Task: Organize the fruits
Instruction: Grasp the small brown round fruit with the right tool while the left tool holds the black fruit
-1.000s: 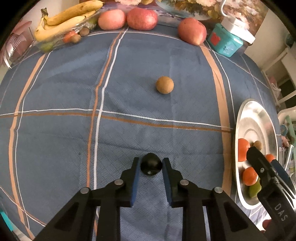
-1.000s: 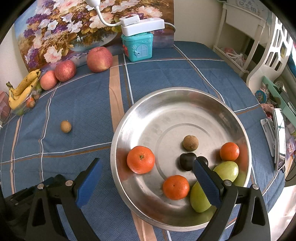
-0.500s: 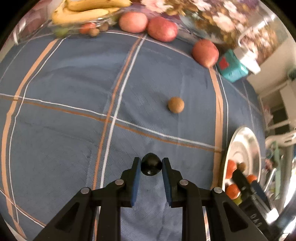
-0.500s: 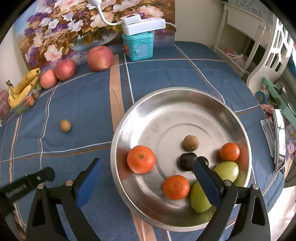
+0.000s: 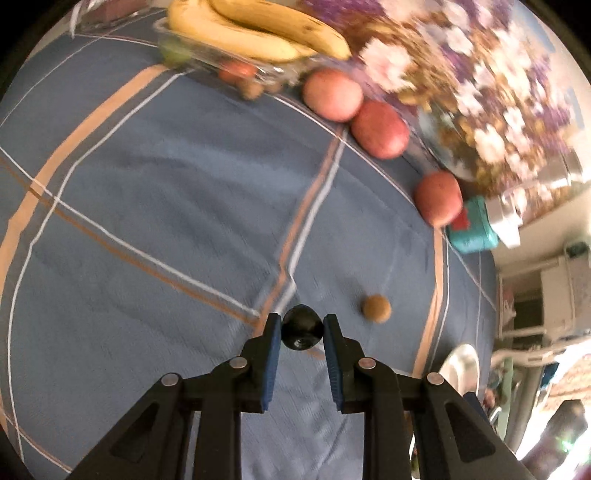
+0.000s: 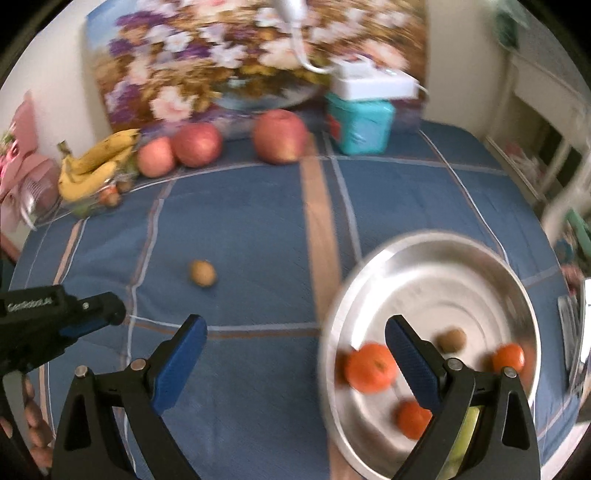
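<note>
Step in hand, as I read it: carry phase w/ one small fruit already picked. Left hand-held gripper [image 5: 302, 328] is clamped on a small dark round fruit [image 5: 301, 326], blue pads touching it both sides, held up above the blue plaid tablecloth [image 5: 166, 206]; can't say what kind of fruit, it's too dark & glossy. Right hand-held gripper [image 6: 295, 354] has its fingers wide apart w/ nothing between them, hanging over the cloth at the near-left edge of the steel plate [image 6: 517, 280]. Plate holds three oranges, e.g. [image 6: 369, 367], a brown round fruit [image 6: 452, 339] & something green low down, mostly hidden behind the right finger. Next move prob. calls for swinging the left hand-held gripper right to the plate, lowering close to the metal before letting go so the fruit doesn't roll or bounce. Further out, a loose brown fruit [image 5: 376, 308] sits alone on the cloth, likely the next pick. Far edge: three apples, e.g. [image 6: 280, 136], bananas [image 5: 258, 33] on a clear tray, teal box [image 6: 360, 123], floral painting behind. Both views smeared by motion blur; in left view only a sliver of plate shows, tray contents under the bananas unclear.
</note>
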